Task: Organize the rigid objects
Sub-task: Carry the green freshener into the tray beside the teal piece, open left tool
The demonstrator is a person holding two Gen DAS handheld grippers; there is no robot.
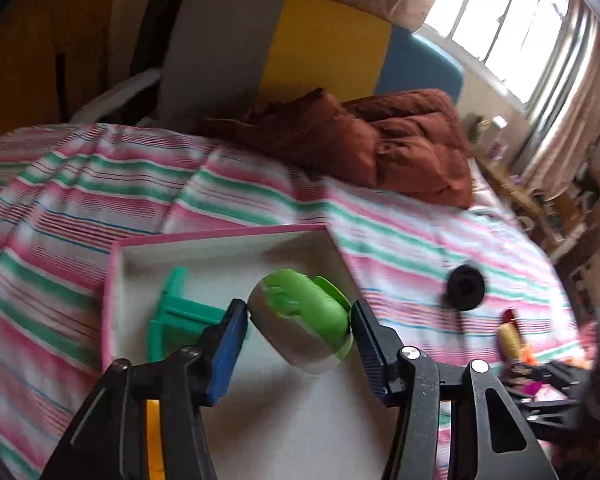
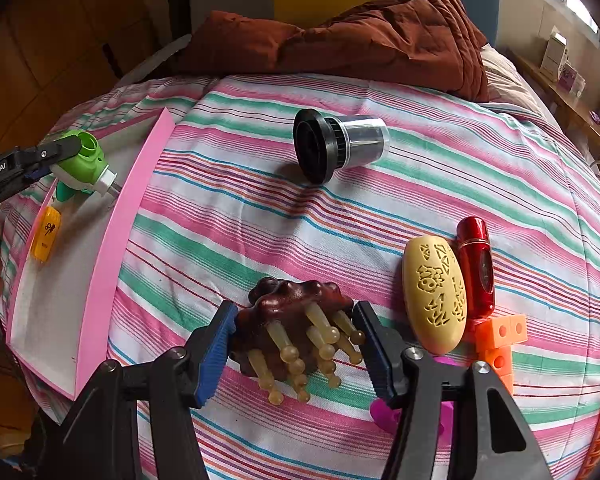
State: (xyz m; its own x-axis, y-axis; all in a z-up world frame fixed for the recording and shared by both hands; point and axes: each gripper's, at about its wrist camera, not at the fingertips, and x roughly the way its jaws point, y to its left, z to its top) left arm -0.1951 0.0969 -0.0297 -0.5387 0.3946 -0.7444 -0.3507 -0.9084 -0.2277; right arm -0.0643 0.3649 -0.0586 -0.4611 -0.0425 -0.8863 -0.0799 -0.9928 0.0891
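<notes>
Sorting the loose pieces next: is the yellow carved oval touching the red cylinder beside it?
Touching. The right wrist view shows the yellow carved oval lying against the red cylinder along their upper sides, with no striped cloth visible between them there.

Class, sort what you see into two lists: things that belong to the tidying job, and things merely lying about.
Job:
pink tray
green gadget in left claw
brown massager in right claw
black lens
yellow oval
red tube

Lying about:
brown quilt
striped sheet

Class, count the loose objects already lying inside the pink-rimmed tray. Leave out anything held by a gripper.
2: a teal piece near the tray's far end and a yellow piece by its left rim. More may be hidden.
</notes>
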